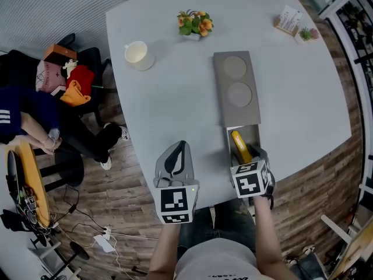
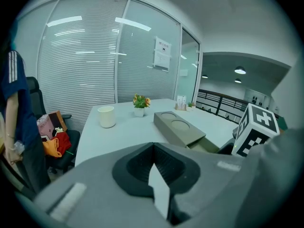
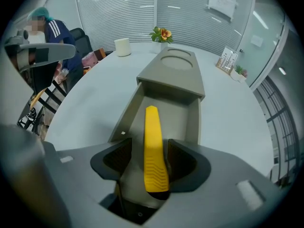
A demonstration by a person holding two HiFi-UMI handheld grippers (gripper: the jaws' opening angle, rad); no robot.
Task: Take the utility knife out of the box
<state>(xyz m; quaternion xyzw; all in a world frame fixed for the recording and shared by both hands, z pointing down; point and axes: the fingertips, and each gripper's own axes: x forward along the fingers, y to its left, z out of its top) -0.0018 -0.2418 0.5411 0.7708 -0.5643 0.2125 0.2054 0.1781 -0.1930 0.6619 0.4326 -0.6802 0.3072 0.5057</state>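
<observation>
Your right gripper (image 3: 149,147) is spread, with the yellow utility knife (image 3: 151,127) lying lengthwise between its jaws. The right-hand pad (image 3: 183,158) sits right against the knife's ribbed grip, and a narrow gap shows beside the left-hand pad (image 3: 116,158). The knife's butt is nearest the gripper and its tip points straight ahead. It rests in the open drawer (image 3: 193,122) of the grey box (image 3: 176,77), which is pulled out toward the gripper.

Your left gripper (image 2: 153,146) is pressed together, with nothing between its pads. It hangs over the near edge of the table (image 2: 123,132), off to the left of your right gripper. The right gripper's marker cube (image 2: 257,129) shows at the right of the left gripper view.

Ahead of the right gripper, past the drawer, the closed part of the box shows two round recesses in its top. Farther on and to the left, a white cup (image 3: 123,47) stands on the table. A small pot of orange flowers (image 3: 161,34) stands beyond the box. At the far right are a card stand (image 3: 228,59) and a tiny plant (image 3: 239,71). Off the table to the left, a person in a dark jacket with white stripes (image 3: 58,30) is beside a chair (image 2: 35,91) that has red and orange bags (image 2: 56,143) near it.
</observation>
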